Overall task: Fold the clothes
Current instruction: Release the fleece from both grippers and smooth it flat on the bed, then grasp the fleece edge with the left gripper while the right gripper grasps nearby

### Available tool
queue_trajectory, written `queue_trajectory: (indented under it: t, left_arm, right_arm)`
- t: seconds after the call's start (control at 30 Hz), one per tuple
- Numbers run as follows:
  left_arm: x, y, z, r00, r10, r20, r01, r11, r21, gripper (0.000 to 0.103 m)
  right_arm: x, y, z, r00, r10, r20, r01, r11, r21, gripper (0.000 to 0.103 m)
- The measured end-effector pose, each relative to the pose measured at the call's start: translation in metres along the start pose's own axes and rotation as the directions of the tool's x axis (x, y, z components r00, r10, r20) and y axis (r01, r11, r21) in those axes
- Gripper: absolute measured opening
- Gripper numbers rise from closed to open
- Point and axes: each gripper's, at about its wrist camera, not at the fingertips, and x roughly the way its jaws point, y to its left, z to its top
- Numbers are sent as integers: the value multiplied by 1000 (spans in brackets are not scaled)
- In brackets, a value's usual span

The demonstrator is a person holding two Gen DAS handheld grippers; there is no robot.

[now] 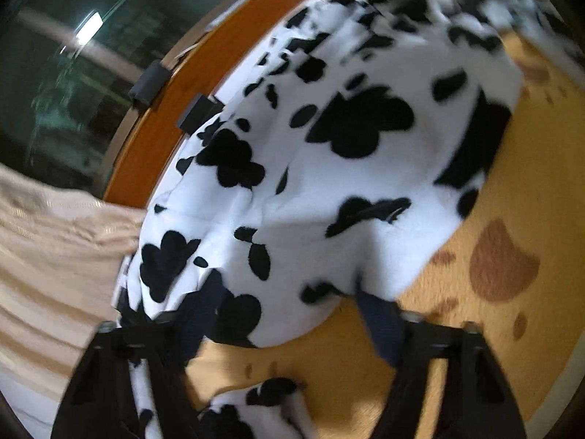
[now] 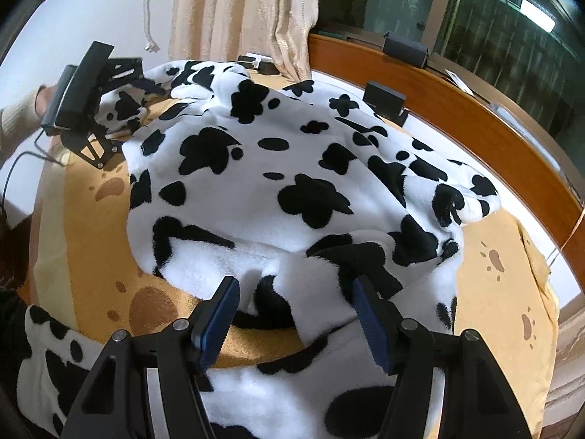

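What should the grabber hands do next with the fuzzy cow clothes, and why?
Probably close the right gripper on the cow-print garment. Its jaws stand open around a bunched edge, pads not pressing, and the left gripper is already at the far edge, so both could lift and fold.

My tongs: matte black frames, dark blue pads

My right tongs point(image 2: 292, 314) have two black fingers with ribbed dark blue pads point(image 2: 215, 323) and round silver screws at the joints. My left tongs point(image 2: 146, 86) are the same black build with triangular cut-outs in the frame, a thin black cable trailing off, and a beige knitted sleeve point(image 2: 14, 119) behind them.
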Motion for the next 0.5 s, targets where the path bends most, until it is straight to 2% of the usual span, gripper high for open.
queue_trajectory:
  t: [0.07,0.17,0.27,0.3,0.43,0.5]
  left_arm:
    - [-4,12,3,1000,12,24,-10,997,-83,39]
    - [-12,38,9,997,12,74,5,976,-219,21]
    - [-15,57,12,991,-51,124,85,954,-288,21]
    - [-14,56,13,991,-52,121,84,958,-275,21]
    - [-15,38,11,992,-102,68,110,987,-121,21]
    - [-18,28,3,993,-113,35,115,991,-67,28]
  right_arm:
    - [1,-2,1,1000,3,6,-3,1000,15,66]
    - [2,-6,4,1000,5,13,-5,1000,27,66]
    - [4,-8,4,1000,18,5,-18,999,28,66]
    - [5,-9,3,1000,27,-2,-27,999,27,66]
    - [6,-8,-2,999,44,-20,-44,999,18,66]
    - [5,-8,-5,999,46,-23,-45,999,16,66]
